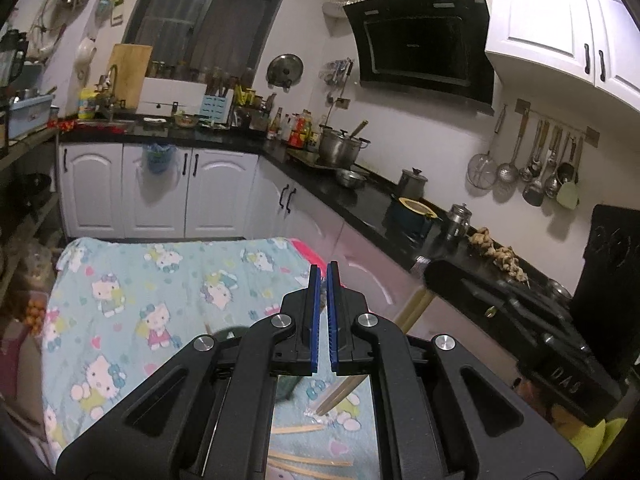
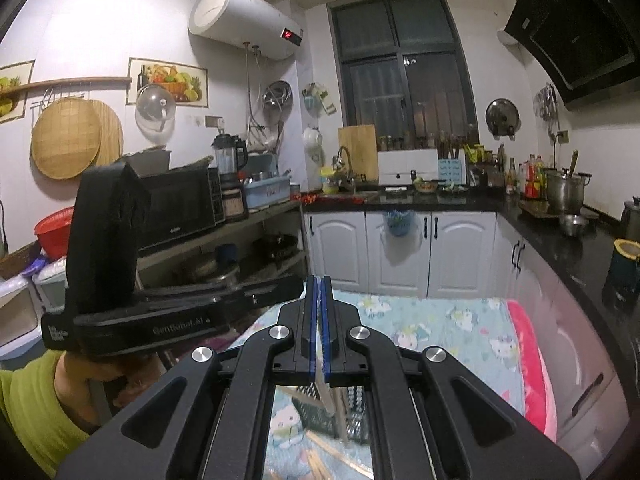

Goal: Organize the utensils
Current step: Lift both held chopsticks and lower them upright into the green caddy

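My left gripper [image 1: 323, 276] is held above a table with a Hello Kitty cloth [image 1: 132, 280]; its blue pads stand nearly together with a thin gap and nothing between them. Several wooden chopsticks [image 1: 304, 460] lie on the cloth below it, and a wrapped pair [image 1: 340, 396] slants under its body. My right gripper [image 2: 319, 292] is shut on wrapped chopsticks [image 2: 326, 394] that hang down from its pads over a dark slotted utensil basket [image 2: 316, 412]. The right gripper also shows in the left wrist view [image 1: 500, 312] at the right.
A black counter [image 1: 360, 196] with pots runs along the right of the table. White cabinets [image 2: 400, 248] stand beyond the table's far edge. A shelf with a microwave [image 2: 180, 204] is at the left. More chopsticks [image 2: 320, 460] lie beside the basket.
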A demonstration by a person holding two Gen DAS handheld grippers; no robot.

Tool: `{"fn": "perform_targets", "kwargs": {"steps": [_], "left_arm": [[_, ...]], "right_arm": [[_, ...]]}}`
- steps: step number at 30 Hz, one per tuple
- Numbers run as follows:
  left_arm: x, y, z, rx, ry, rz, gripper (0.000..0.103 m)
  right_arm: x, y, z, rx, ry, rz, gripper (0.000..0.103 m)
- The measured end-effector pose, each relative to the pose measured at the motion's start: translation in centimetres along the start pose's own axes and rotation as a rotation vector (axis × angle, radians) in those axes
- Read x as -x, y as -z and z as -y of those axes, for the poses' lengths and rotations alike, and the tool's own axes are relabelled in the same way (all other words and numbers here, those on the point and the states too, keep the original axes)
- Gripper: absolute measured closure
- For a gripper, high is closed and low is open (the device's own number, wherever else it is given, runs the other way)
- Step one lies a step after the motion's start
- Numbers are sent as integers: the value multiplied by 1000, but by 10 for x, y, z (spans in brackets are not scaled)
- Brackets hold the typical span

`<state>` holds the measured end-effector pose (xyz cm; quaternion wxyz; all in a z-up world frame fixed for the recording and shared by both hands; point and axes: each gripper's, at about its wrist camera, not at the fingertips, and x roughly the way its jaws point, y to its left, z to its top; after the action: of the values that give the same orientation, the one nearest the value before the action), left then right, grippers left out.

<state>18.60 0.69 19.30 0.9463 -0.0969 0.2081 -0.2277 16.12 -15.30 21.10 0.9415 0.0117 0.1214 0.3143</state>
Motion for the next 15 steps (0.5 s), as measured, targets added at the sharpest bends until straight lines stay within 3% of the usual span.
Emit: {"fn": "perform_targets", "kwargs": {"steps": [15], "left_arm": [[-32, -13, -30, 20, -63, -16, 102]], "right_arm": [[-40, -32, 25, 3, 27, 26, 101]]}}
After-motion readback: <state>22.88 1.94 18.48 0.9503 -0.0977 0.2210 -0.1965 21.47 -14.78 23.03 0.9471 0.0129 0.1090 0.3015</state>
